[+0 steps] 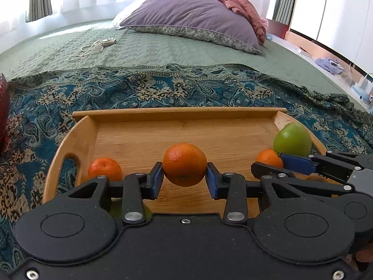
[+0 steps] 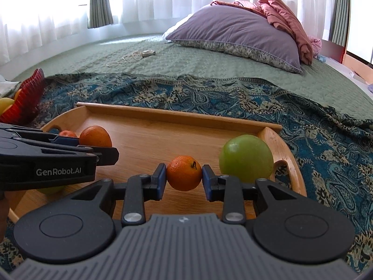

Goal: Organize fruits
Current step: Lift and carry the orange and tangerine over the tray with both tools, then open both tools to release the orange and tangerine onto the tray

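Bed, tray point(image 1: 84, 135), red bowl point(image 2: 28, 98) cut off

The bed point(image 1: 163, 46) is covered by a green quilted spread. A blue patterned throw point(image 1: 163, 91) lies across its near part. A wooden tray point(image 1: 177, 113) sits on the throw. A red basket point(image 2: 28, 98) stands on the throw, left of the tray. Farther back, a purple pillow point(image 1: 193, 16) rests on the spread, with pink bedding point(image 1: 242, 4) against it. A white cord point(image 1: 93, 47) lies left of the pillow.
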The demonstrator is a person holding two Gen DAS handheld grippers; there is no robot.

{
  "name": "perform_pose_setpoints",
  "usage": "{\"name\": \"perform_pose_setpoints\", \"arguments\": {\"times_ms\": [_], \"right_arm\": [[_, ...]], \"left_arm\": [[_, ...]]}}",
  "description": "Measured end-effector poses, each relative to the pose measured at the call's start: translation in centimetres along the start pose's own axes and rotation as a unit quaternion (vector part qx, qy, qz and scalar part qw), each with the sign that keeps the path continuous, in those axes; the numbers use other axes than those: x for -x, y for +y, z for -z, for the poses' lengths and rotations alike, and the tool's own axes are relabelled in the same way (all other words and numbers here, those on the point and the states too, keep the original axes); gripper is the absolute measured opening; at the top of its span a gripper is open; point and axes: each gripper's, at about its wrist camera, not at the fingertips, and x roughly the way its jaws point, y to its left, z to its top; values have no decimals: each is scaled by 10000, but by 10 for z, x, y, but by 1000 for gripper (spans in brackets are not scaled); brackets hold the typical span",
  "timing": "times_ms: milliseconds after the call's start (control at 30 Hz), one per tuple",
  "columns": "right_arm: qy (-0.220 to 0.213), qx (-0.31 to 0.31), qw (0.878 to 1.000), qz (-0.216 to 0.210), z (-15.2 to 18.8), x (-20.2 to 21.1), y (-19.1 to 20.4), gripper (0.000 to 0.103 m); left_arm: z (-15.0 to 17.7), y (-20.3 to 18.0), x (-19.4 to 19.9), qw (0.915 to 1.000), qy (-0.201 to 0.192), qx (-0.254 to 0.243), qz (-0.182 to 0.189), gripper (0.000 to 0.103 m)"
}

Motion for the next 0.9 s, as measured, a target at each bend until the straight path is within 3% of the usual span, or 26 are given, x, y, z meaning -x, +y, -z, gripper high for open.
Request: {"name": "perform_pose_setpoints", "arguments": {"times_ms": [900], "right_arm": [[123,32,9999,38,3,-12,-3,39]], "left_arm": [[-2,-3,-22,9997,134,-99,-158,37]]}}
